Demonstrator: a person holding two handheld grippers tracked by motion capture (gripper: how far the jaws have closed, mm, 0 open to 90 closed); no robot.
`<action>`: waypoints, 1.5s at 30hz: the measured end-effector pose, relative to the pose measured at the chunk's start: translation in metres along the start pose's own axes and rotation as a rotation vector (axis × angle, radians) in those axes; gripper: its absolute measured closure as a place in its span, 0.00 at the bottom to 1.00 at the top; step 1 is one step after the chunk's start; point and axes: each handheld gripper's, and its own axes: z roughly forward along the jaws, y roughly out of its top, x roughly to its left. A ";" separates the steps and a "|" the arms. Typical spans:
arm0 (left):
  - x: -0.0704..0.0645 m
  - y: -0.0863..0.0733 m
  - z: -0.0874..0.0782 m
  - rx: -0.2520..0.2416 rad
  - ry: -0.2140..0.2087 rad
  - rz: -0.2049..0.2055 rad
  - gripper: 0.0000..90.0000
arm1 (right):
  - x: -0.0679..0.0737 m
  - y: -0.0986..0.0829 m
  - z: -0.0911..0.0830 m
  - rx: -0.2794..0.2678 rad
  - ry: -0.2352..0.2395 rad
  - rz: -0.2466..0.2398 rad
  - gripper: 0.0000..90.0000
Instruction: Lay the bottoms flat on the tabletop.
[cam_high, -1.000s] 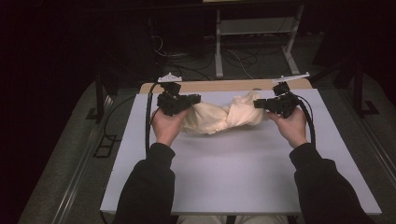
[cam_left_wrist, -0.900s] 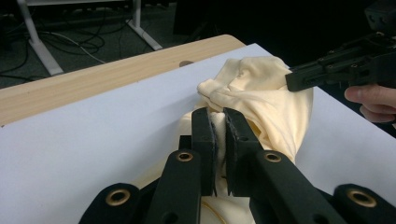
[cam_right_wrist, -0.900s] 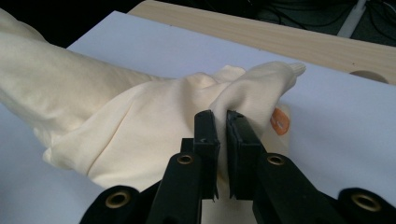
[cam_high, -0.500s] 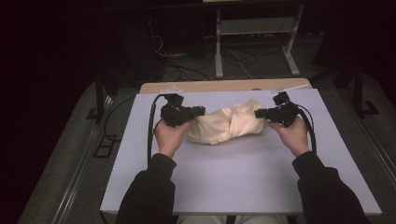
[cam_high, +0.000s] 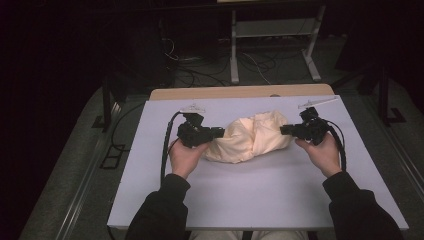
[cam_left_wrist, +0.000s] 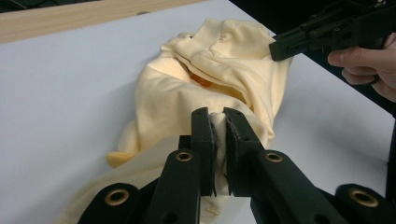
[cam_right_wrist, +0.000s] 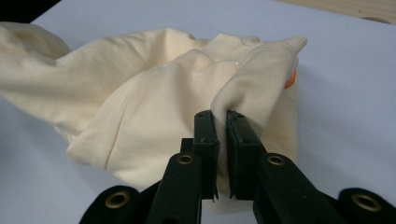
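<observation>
Well, from the high view the pale yellow garment (cam_high: 250, 136) lies bunched in a soft heap on the white table (cam_high: 250, 200), a little toward the far side and roughly in the middle between the two hands. The left gripper (cam_high: 216, 133) bites into the heap's left end, and the right gripper (cam_high: 286, 130) meets its right end. Beyond the table a strip of wooden board (cam_high: 240, 92) shows, and farther back a metal stand (cam_high: 272, 45) with cables on the dark floor.

In the left gripper view, the left gripper (cam_left_wrist: 219, 122) is clenched on a fold of the garment (cam_left_wrist: 187, 98), a thin ridge of cloth pinched between the black jaws. A bit of orange peeks out among the folds; I cannot tell what it is. The other gripper (cam_left_wrist: 280, 46) touches the cloth at the far top corner, with fingers (cam_left_wrist: 359, 60) of the hand behind it.

In the right gripper view, the right gripper (cam_right_wrist: 220, 120) is likewise closed on a fold of the garment (cam_right_wrist: 140, 102), near a ribbed edge that looks like a cuff or hem.

To my eye the thing is light, limp and not slippery, a knit that drapes and stretches rather than holds shape. Nothing fragile here. It will sag wherever it is unsupported, so the best holds are seams, hems or the ribbed edge, well apart, so the cloth can open out between the two grips.
</observation>
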 end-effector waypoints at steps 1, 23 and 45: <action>-0.001 -0.001 0.000 0.003 -0.005 0.001 0.91 | 0.002 -0.002 -0.001 0.008 -0.005 -0.009 0.92; -0.023 -0.049 0.017 0.112 -0.119 -0.031 0.91 | 0.013 -0.049 -0.017 0.068 0.070 0.027 0.91; -0.033 -0.077 0.023 0.214 -0.163 -0.026 0.90 | 0.025 -0.089 -0.022 0.156 0.122 0.041 0.91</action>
